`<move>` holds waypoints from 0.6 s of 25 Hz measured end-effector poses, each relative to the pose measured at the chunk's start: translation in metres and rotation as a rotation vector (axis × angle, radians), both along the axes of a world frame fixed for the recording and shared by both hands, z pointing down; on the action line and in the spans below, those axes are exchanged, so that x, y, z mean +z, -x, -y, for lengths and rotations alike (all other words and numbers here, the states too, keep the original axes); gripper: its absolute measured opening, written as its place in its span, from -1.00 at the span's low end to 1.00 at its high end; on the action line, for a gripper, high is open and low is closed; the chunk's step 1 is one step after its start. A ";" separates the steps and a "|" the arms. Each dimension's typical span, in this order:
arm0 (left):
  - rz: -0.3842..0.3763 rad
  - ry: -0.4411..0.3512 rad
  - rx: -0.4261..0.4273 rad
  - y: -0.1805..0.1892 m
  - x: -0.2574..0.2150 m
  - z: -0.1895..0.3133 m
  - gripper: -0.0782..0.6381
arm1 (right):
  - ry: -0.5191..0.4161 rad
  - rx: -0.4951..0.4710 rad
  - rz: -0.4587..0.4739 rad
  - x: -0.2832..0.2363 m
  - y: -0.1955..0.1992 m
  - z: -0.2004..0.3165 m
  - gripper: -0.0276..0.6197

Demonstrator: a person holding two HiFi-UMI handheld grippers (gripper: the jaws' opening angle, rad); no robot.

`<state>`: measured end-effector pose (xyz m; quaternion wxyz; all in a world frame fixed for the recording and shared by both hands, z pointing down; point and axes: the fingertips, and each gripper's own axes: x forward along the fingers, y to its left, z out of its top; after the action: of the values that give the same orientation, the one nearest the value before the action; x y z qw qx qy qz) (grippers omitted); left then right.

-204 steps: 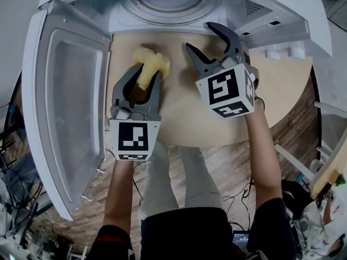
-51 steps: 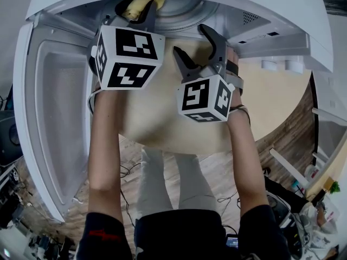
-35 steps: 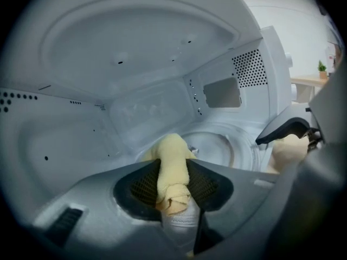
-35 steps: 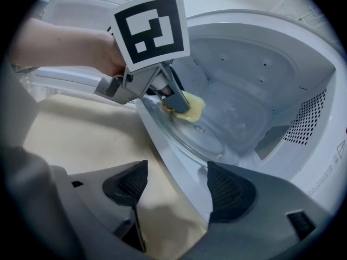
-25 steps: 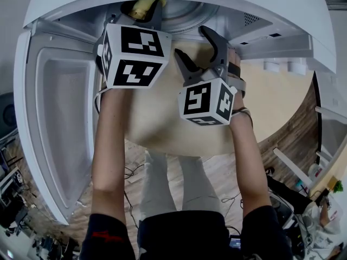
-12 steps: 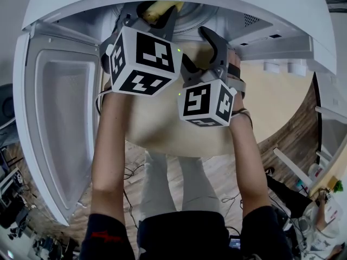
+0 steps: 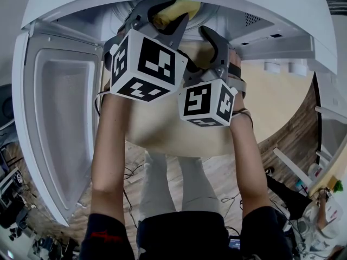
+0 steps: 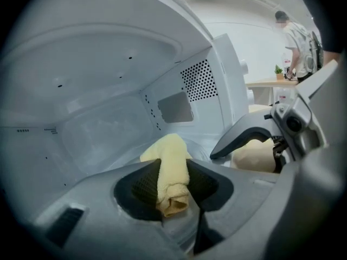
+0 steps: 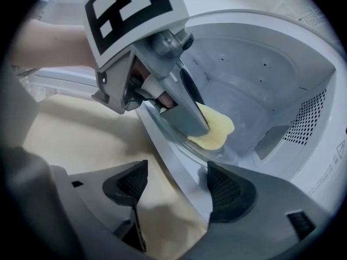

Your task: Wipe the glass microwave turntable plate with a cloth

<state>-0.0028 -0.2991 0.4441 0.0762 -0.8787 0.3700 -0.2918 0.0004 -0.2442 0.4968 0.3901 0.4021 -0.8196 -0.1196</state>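
Across the top of the head view, a white microwave (image 7: 282, 15), cavity open toward the person. To its left, the door (image 7: 59, 123), swung fully open, inner panel showing. Beneath the oven, a round pale wooden table (image 7: 271, 91), with plank flooring below its edge. On the floor of the cavity, the glass turntable plate (image 9: 225, 151), clear rim curving just behind the white front sill in the right gripper view. On the cavity's side wall, a patch of perforated vent holes (image 8: 198, 80)

Reaching into the cavity from the left, the left gripper (image 8: 172, 188), marker cube uppermost in the head view, jaws clamped narrow on a yellow cloth (image 8: 169, 150). Pinched between both dark pads, a rolled fold of that cloth, short end hanging toward the camera, the rest spilling forward beyond the tips. In the right gripper view, the free end of the cloth lying on the glass turntable plate, right under the left gripper's tips

Just right of the left gripper and close beside it, outside the cavity at the front sill, the right gripper (image 9: 176, 191), jaws spread wide, gripping nothing. In the gap between its pads, only the sill and the table surface beyond

Far off in the left gripper view, small at the upper right, a person (image 8: 295, 37) standing by a second tabletop
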 end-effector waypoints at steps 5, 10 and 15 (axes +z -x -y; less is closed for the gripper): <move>0.006 -0.011 0.044 -0.004 0.000 -0.003 -0.43 | 0.000 0.000 0.000 0.000 0.000 0.000 0.03; 0.007 -0.016 0.030 -0.004 0.000 -0.002 -0.43 | 0.000 -0.001 0.000 0.000 0.000 0.000 0.03; -0.007 -0.016 -0.001 0.001 0.000 0.001 -0.43 | -0.001 -0.002 0.001 0.000 0.001 0.000 0.03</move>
<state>-0.0038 -0.3002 0.4441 0.0818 -0.8788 0.3732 -0.2858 -0.0001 -0.2442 0.4972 0.3894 0.4015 -0.8202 -0.1201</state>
